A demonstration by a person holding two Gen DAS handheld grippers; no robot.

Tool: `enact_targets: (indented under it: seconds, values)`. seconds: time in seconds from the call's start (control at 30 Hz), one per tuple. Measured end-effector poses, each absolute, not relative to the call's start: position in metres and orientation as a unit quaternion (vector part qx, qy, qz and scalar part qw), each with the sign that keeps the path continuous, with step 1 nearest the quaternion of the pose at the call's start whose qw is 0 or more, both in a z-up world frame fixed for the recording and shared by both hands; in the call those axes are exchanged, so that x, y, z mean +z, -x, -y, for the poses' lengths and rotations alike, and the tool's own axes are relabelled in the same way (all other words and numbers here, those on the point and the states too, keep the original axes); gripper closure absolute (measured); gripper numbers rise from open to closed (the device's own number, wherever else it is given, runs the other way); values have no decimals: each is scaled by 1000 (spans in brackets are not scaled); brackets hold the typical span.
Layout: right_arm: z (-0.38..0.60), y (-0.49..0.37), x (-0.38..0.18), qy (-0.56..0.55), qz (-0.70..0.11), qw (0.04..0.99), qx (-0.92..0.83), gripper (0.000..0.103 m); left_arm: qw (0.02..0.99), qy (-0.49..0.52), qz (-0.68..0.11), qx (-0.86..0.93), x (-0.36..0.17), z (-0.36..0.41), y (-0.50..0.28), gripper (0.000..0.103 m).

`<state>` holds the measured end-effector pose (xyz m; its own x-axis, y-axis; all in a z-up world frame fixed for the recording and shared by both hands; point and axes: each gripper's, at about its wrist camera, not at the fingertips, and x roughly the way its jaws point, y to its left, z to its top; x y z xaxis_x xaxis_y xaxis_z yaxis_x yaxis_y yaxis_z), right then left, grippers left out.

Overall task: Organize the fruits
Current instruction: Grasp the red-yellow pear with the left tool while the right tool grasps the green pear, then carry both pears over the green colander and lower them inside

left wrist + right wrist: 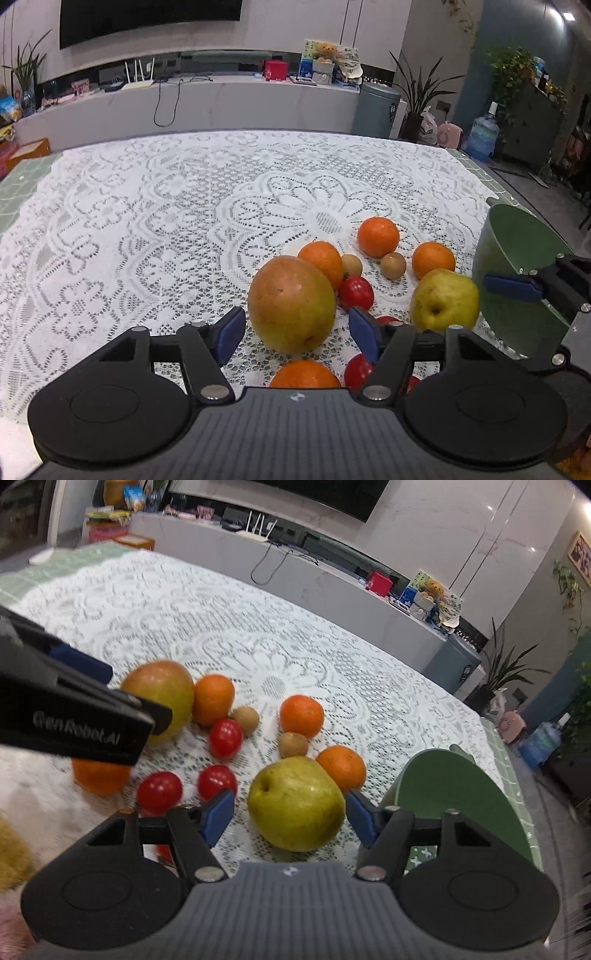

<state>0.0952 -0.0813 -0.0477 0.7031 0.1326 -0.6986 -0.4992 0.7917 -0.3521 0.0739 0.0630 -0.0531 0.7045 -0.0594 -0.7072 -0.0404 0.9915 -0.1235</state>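
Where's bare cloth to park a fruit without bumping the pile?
Free: the white lace tablecloth left of the big red-green mango, and the far stretch beyond the round oranges. Crowded: the fruit cluster between the mango and the green bowl, where the yellow-green apple sits.

**Hidden and cut-off fruit**

In the left wrist view, the gripper body covers the lower half of the nearest orange (304,373) and most of two tomatoes (357,369). The bowl (517,258) runs behind the right gripper (513,286). In the right wrist view, the left gripper (110,686) masks part of the mango (162,690); the left edge is blurred.
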Motion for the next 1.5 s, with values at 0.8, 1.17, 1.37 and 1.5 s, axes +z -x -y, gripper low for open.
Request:
enact_targets:
  seconds: [0.8,1.17,1.37,1.5]
  values:
    - [67,-112,-76,319,-348,870,142,39,907,102,-409,-1,-79,-70,-102,29]
    - [68,-106,-75,316,-330,879,137,40,911,98,-400,-5,-79,-68,-99,34]
    - [71,-98,-70,310,-316,885,145,40,914,99,-392,18,-76,-72,-94,34]
    - [73,-93,-63,301,-304,891,150,40,922,96,-374,19,-69,-72,-86,34]
